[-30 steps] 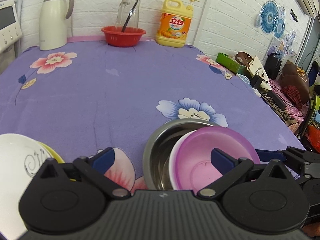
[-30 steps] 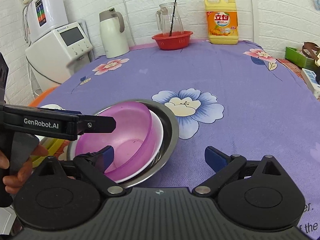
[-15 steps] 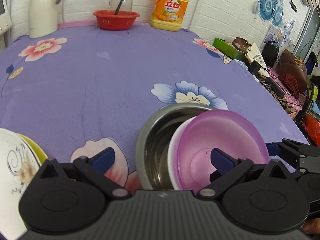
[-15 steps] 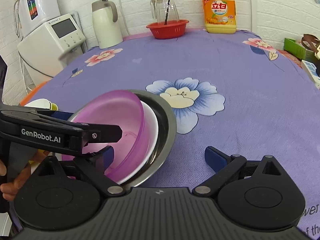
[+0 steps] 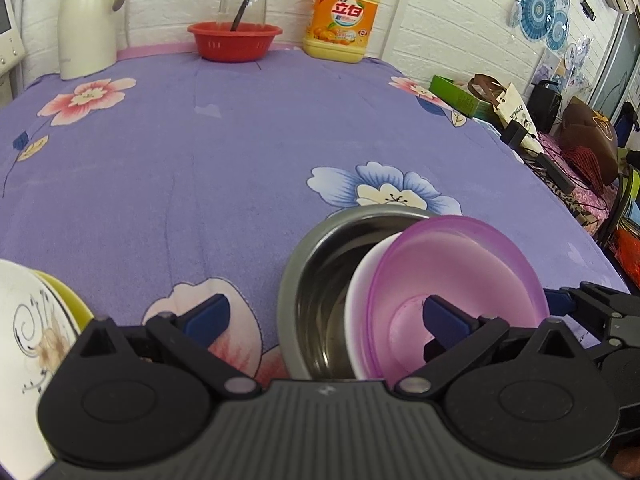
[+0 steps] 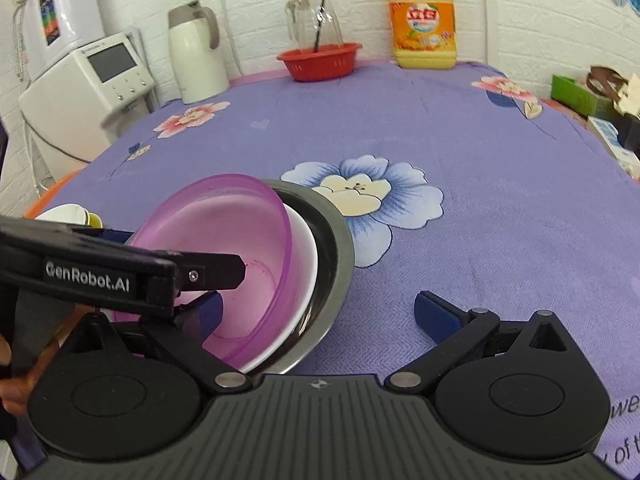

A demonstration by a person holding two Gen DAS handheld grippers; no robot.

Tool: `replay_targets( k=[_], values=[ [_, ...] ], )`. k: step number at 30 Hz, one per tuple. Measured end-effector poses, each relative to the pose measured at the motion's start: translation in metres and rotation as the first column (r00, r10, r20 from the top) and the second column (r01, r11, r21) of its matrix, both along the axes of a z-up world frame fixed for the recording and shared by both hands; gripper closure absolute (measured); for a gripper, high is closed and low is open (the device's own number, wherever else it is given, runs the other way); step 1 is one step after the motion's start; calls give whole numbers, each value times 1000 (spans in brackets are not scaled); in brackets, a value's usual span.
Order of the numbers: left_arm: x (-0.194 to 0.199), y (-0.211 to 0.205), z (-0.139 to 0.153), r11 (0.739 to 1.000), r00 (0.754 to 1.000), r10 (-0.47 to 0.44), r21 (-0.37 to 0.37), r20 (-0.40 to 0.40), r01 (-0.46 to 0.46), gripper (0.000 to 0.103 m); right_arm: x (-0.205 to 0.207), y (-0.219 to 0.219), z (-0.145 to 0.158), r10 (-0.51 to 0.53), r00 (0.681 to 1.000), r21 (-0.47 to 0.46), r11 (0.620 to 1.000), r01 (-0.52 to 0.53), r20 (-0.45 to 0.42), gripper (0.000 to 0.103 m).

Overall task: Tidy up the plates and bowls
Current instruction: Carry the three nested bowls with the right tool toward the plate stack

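Note:
A steel bowl (image 5: 320, 264) holds a white bowl (image 5: 360, 300) and a translucent purple bowl (image 5: 460, 264), all tilted up off the purple flowered tablecloth. The stack also shows in the right wrist view: steel bowl (image 6: 336, 264), white bowl (image 6: 306, 272), purple bowl (image 6: 224, 232). My left gripper (image 5: 324, 316) is open, its right finger inside the purple bowl. My right gripper (image 6: 316, 312) is open, its left finger inside the purple bowl. A white patterned plate (image 5: 28, 332) on a yellow dish (image 5: 68, 296) lies at the left.
At the table's back stand a white kettle (image 5: 88, 16), a red basket (image 5: 234, 40) with a glass jug, and a yellow detergent bottle (image 5: 344, 16). A white appliance (image 6: 88, 92) stands off the left edge. Boxes and bags (image 5: 500, 108) crowd the right side.
The stacked bowls have tilted up more steeply, the purple bowl's rim rising. Both grippers stay open with fingers around the stack; the views have shifted slightly.

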State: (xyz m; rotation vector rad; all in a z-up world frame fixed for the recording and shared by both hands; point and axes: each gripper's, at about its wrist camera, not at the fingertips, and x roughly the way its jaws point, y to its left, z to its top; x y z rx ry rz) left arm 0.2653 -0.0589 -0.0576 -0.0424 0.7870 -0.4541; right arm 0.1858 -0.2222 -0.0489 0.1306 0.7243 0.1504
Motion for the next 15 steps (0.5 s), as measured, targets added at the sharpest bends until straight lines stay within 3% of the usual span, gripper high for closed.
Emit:
replay_targets(
  k=[12, 15],
  values=[
    [-5, 1, -3, 1000, 999, -1, 1, 35, 1, 1, -5, 13, -8, 7, 997, -6, 1000, -6, 72, 0],
    [-6, 1, -1, 1000, 1000, -3, -4, 15, 3, 1, -2, 14, -6, 11, 998, -15, 1000, -10, 57, 0]
  ],
)
